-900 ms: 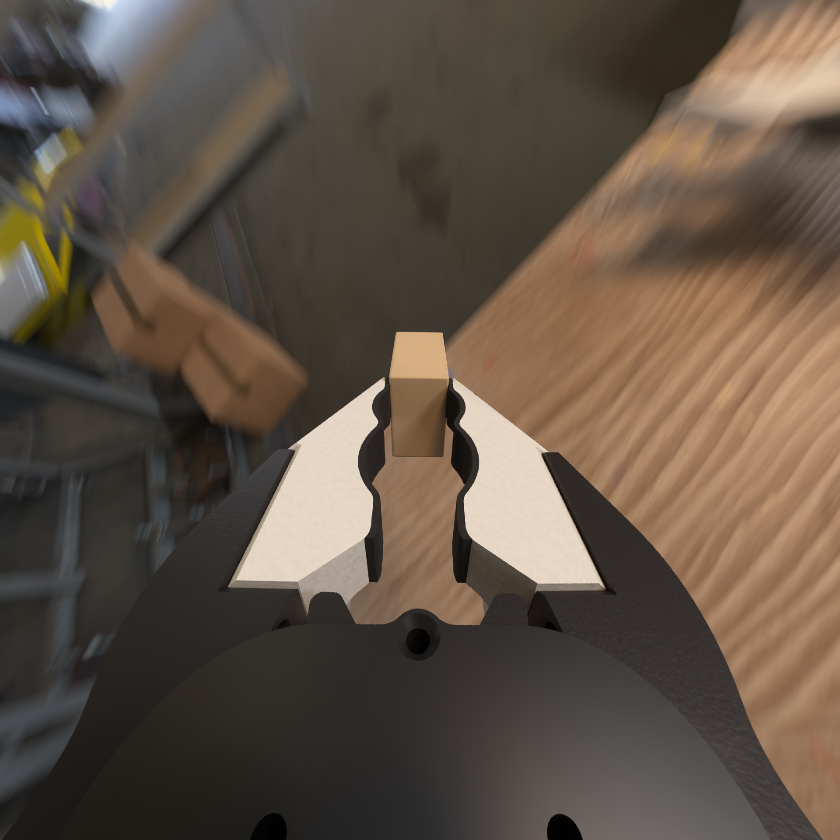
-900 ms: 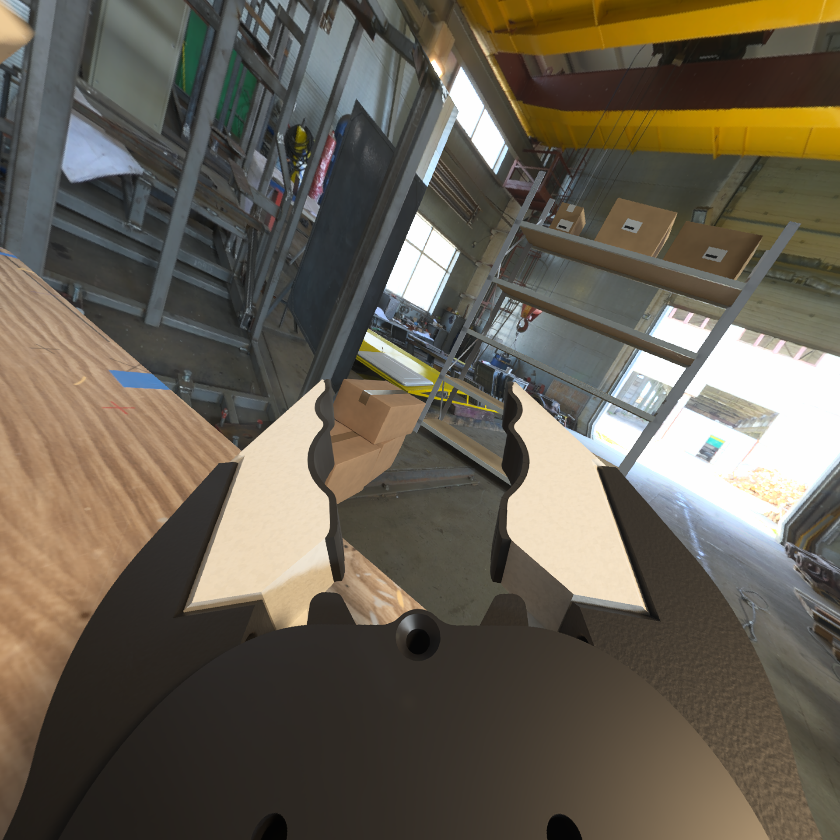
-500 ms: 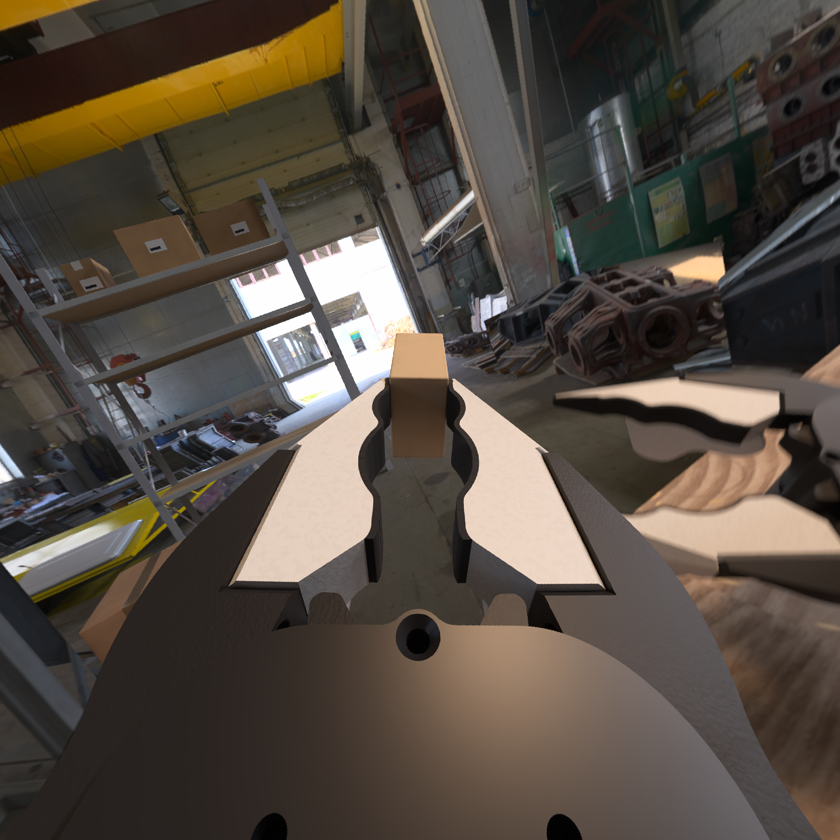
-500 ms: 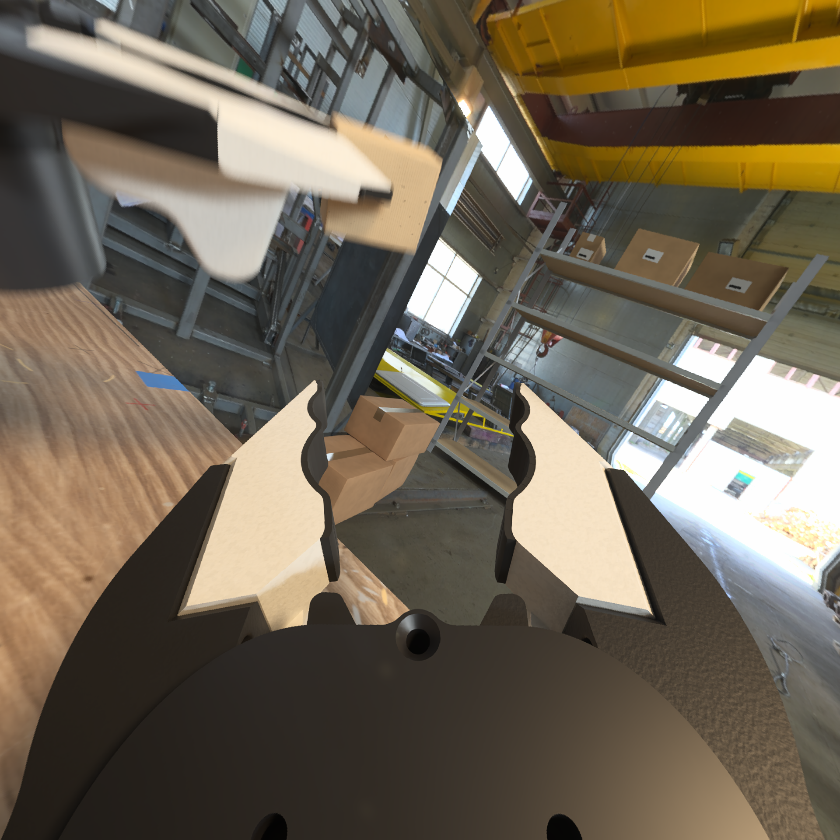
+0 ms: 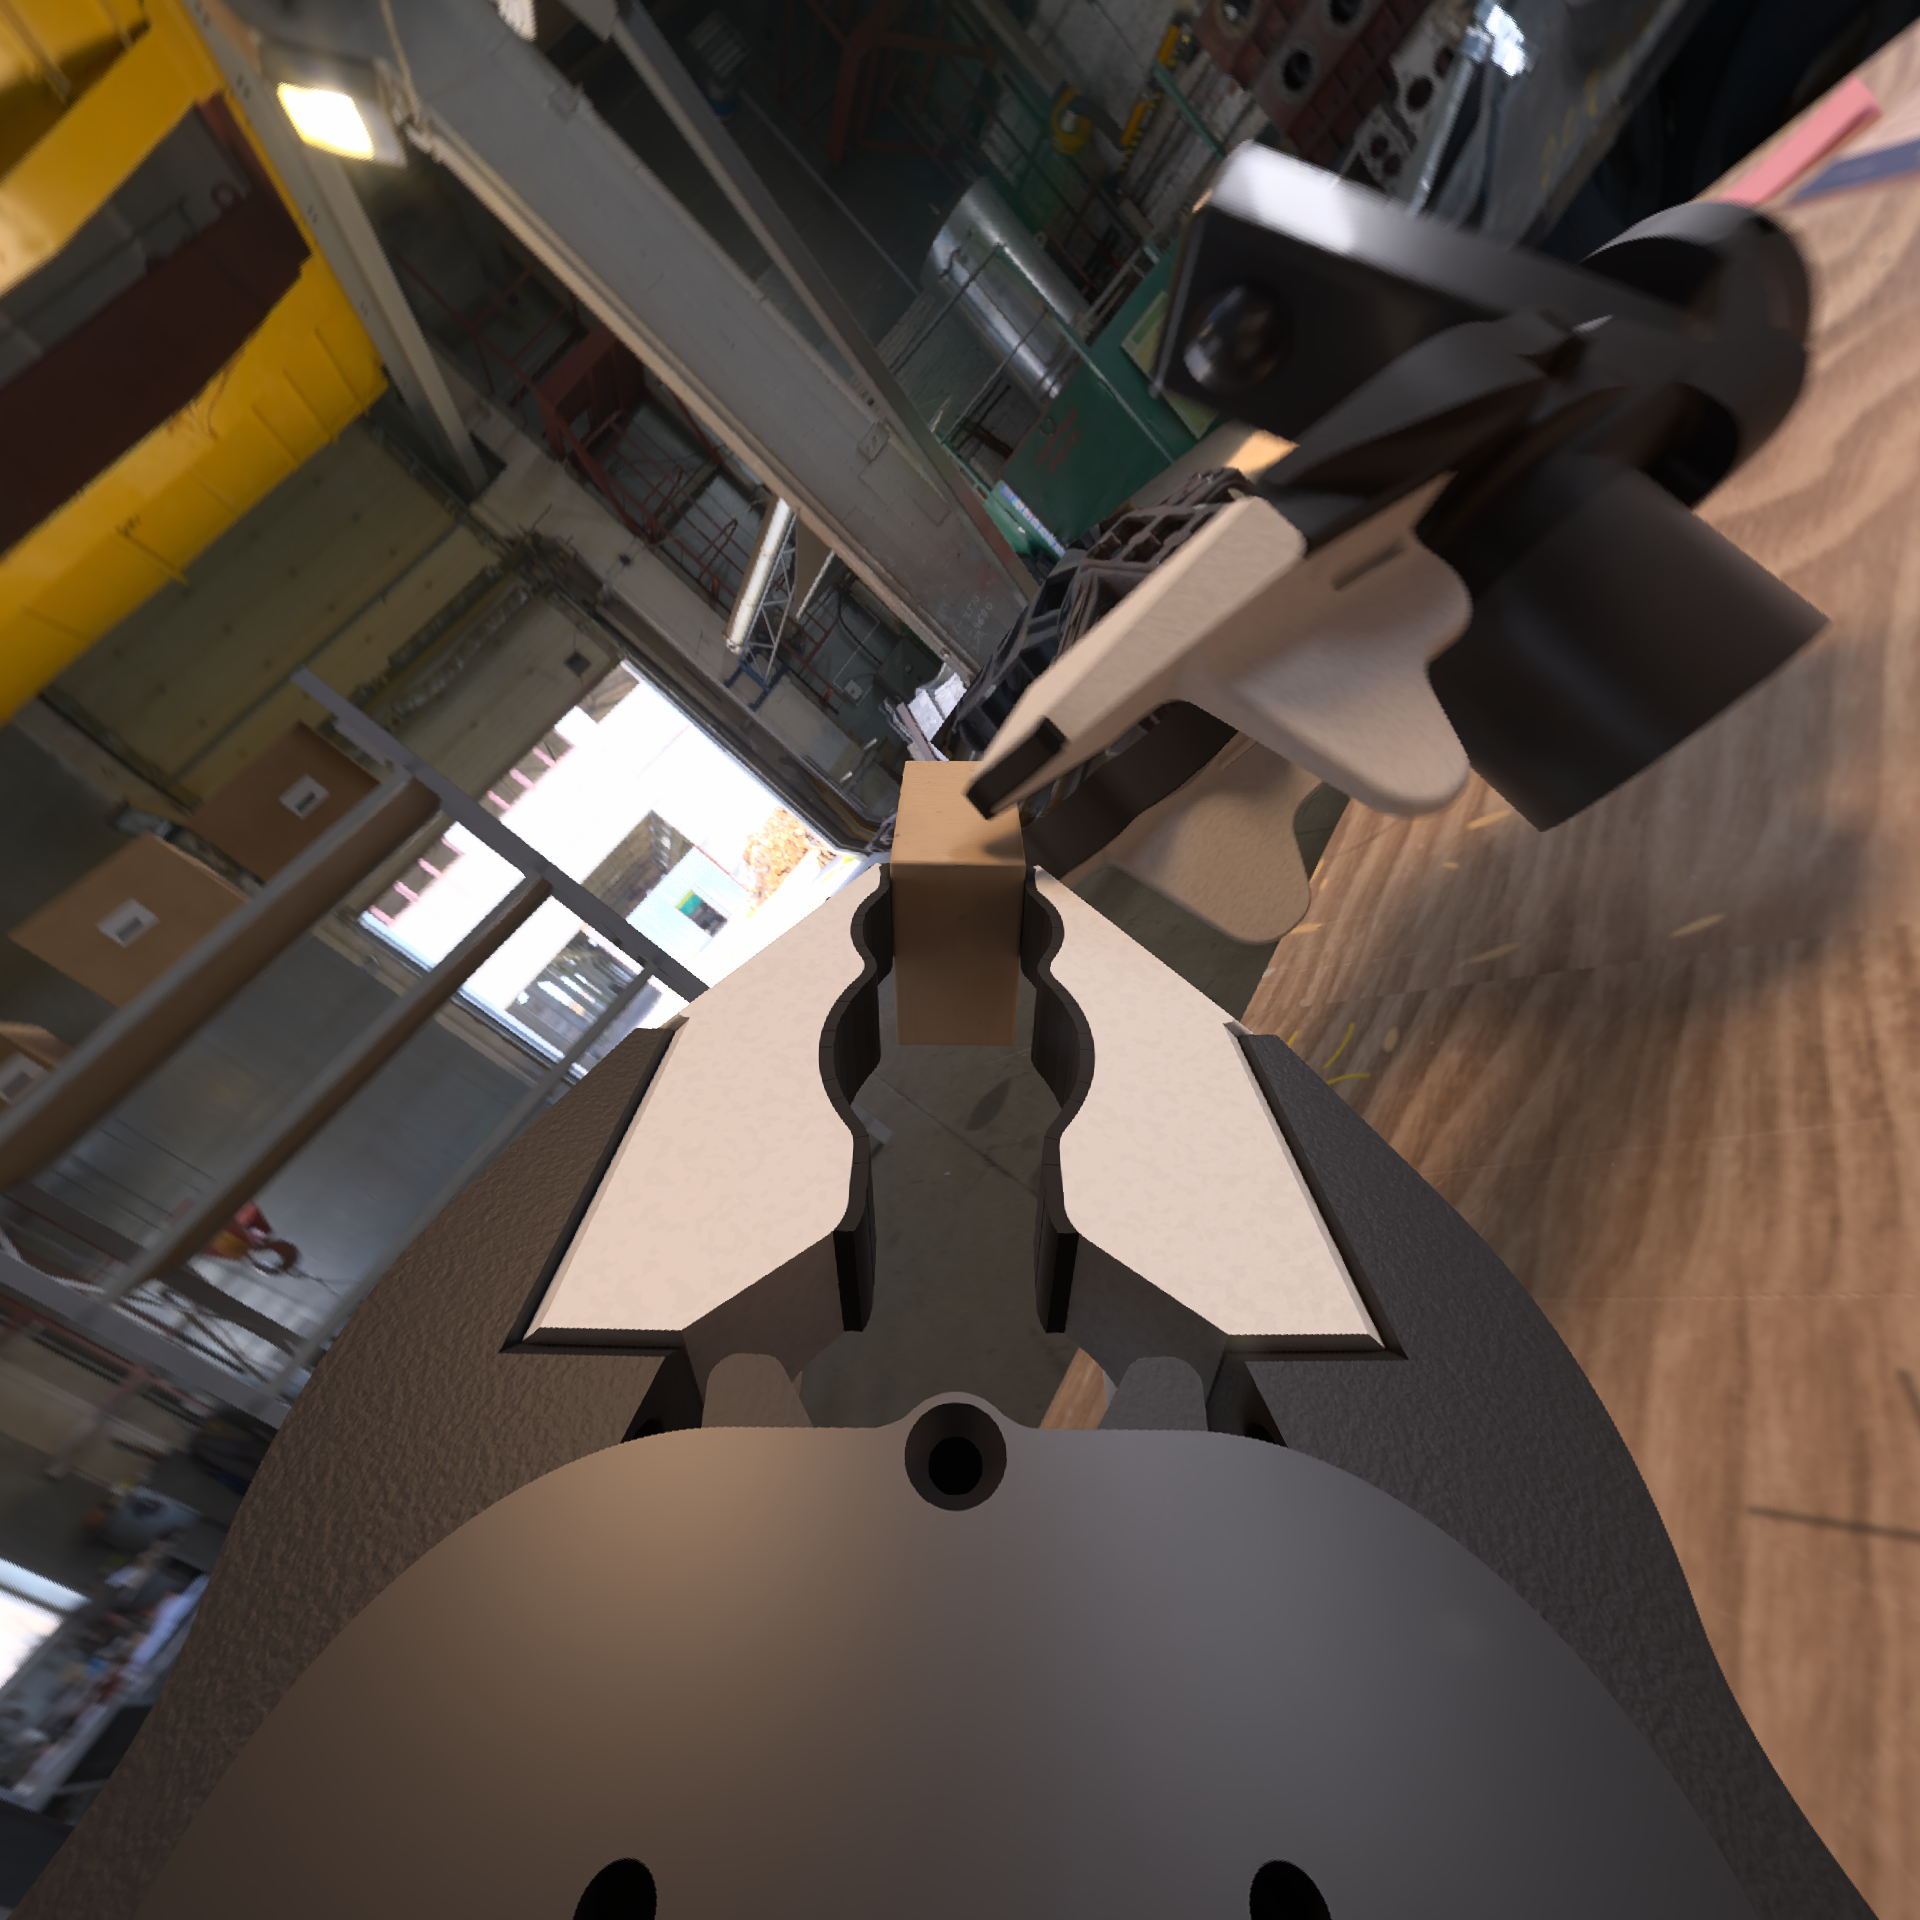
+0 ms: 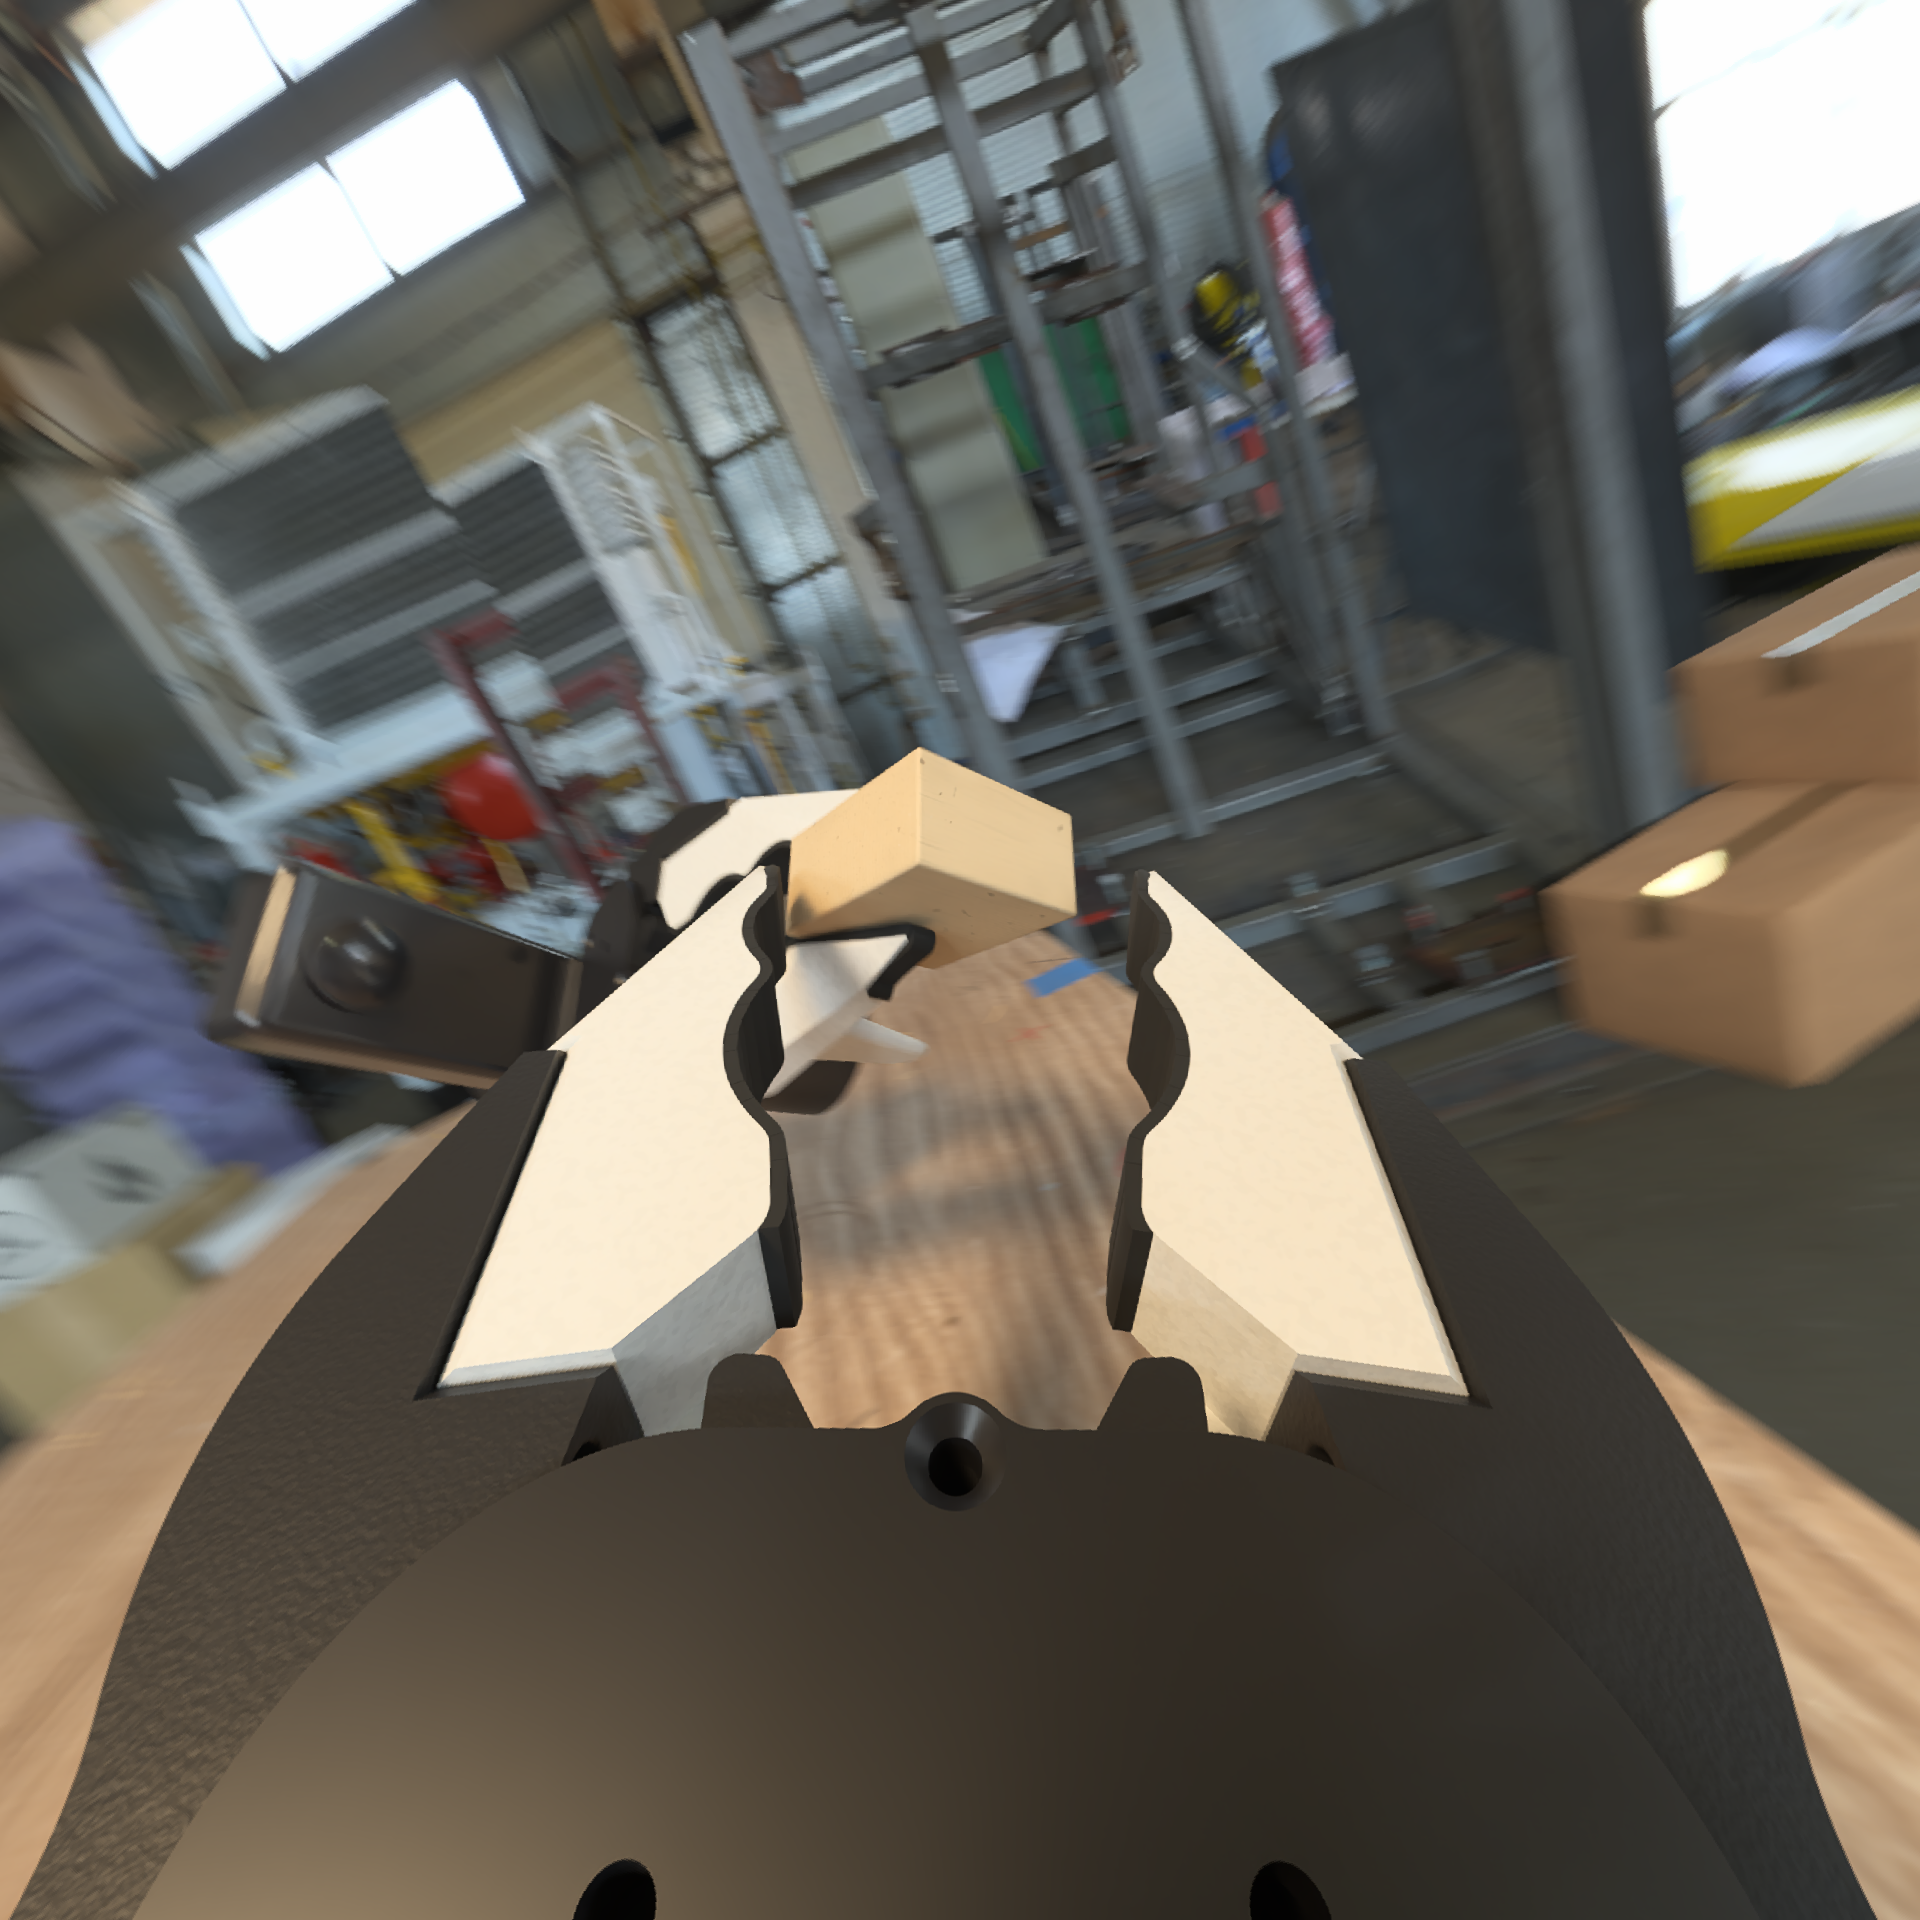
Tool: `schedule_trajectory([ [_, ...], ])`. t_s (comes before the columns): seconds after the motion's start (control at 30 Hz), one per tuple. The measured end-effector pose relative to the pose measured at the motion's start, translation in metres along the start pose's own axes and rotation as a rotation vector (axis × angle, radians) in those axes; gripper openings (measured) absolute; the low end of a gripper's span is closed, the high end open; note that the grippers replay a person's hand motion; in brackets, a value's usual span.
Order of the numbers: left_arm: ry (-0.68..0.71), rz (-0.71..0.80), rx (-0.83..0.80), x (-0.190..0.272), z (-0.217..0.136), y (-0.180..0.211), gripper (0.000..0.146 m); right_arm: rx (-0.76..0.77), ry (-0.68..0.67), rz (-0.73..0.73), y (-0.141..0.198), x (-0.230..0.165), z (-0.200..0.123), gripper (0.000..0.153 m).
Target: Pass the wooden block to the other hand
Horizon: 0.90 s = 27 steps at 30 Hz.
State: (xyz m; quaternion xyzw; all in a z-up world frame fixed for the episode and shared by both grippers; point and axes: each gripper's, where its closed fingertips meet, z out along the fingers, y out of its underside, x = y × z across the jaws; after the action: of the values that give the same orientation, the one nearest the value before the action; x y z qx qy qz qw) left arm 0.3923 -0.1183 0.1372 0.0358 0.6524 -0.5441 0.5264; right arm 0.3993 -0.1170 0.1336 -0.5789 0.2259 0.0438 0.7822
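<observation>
Left claw (image 5: 954, 914) clamps the wooden block (image 5: 954, 935); right claw (image 6: 954, 904), spread wide, approaches. Block appears rigid and light; grasp its protruding free end.

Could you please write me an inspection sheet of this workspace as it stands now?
Surface: wooden table, bare grain with bits of coloured tape.
Job's things: wooden block held off the table.
Clutter: nothing seen.
Grippers: left gripper shut on the block; right gripper open, its fingers near the block but not around it.
Cables: nothing seen.
Surroundings: industrial hall with cardboard boxes, steel racks, yellow crane beam.
</observation>
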Motion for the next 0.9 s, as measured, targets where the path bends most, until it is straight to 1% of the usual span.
schedule_trajectory([
  [0.07, 0.016, 0.068, -0.005, 0.007, 0.001, -0.005, 0.023, 0.000, -0.098, 0.154, 0.000, -0.005, 0.000, 0.072],
  [0.13, 0.024, 0.101, -0.001, 0.012, 0.001, -0.009, 0.023, 0.014, -0.168, 0.264, 0.000, -0.009, -0.001, 0.076],
  [0.27, 0.009, 0.068, 0.030, 0.009, 0.000, -0.015, 0.023, 0.026, -0.254, 0.418, -0.002, -0.013, -0.003, 0.082],
  [0.37, 0.000, 0.036, 0.045, 0.006, -0.002, -0.017, 0.023, 0.037, -0.349, 0.502, -0.006, -0.020, -0.006, 0.075],
  [0.57, -0.001, 0.003, 0.065, 0.005, -0.002, -0.019, 0.023, 0.011, -0.377, 0.507, -0.003, -0.024, -0.006, 0.056],
  [0.67, 0.001, 0.004, 0.064, 0.005, -0.002, -0.019, 0.023, 0.014, -0.371, 0.500, -0.002, -0.023, -0.005, 0.042],
  [0.8, 0.002, 0.011, 0.069, 0.005, -0.003, -0.020, 0.023, 0.007, -0.377, 0.494, -0.002, -0.024, -0.005, 0.043],
  [0.9, 0.024, -0.011, 0.066, 0.006, -0.002, -0.018, 0.023, -0.008, -0.340, 0.430, -0.001, -0.022, -0.006, 0.042],
])
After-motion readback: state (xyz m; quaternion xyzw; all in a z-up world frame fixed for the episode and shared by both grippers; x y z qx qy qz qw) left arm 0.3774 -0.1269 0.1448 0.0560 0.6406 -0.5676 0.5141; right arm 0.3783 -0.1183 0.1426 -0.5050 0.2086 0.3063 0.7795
